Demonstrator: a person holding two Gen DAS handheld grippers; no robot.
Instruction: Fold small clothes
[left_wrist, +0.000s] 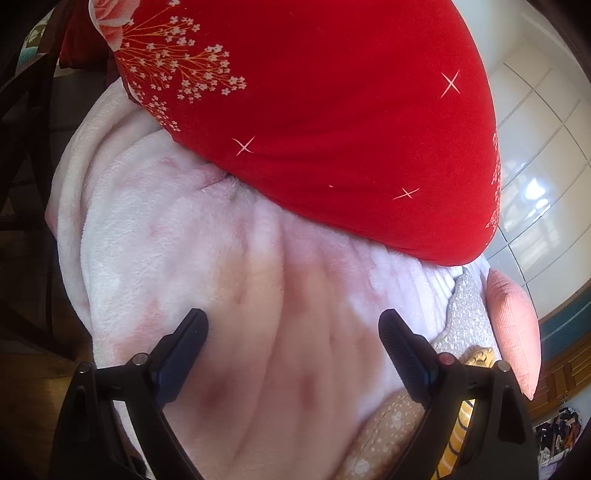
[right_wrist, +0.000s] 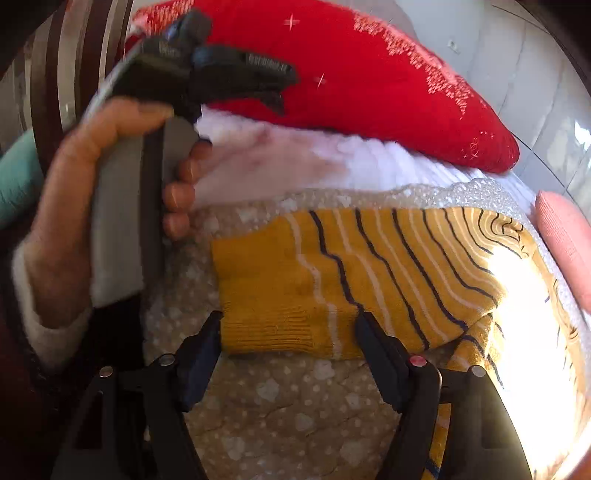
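Two grippers are seen, both with nothing between the jaws. Right gripper: jaws spread wide, hovering at the ribbed cuff of a mustard striped garment. Left gripper: jaws likewise wide, held over a pale pink fleece blanket, clear of the garment; in the right wrist view it is seen gripped in the person's left hand, up beside the red cushion.

Garment position: laid flat on a beige spotted cover, just below the blanket edge, with a salmon pillow at its far end. The far part is washed out by sunlight and cannot be read. A second striped fold is noted under the near right edge, so it is judged to be partly folded or a sleeve tucked under; which cannot be told.

Handling, as judged: a light, soft knit, limp, no stiffness to hold a crease by itself. The ribbed cuff is thicker and should be gripped more surely than the thin body. A hold at the cuff corner is suggested, pinching both layers, with the opposite edge taken by the other gripper so the cloth is lifted evenly. Snagging on the textured cover is considered possible if it is dragged.
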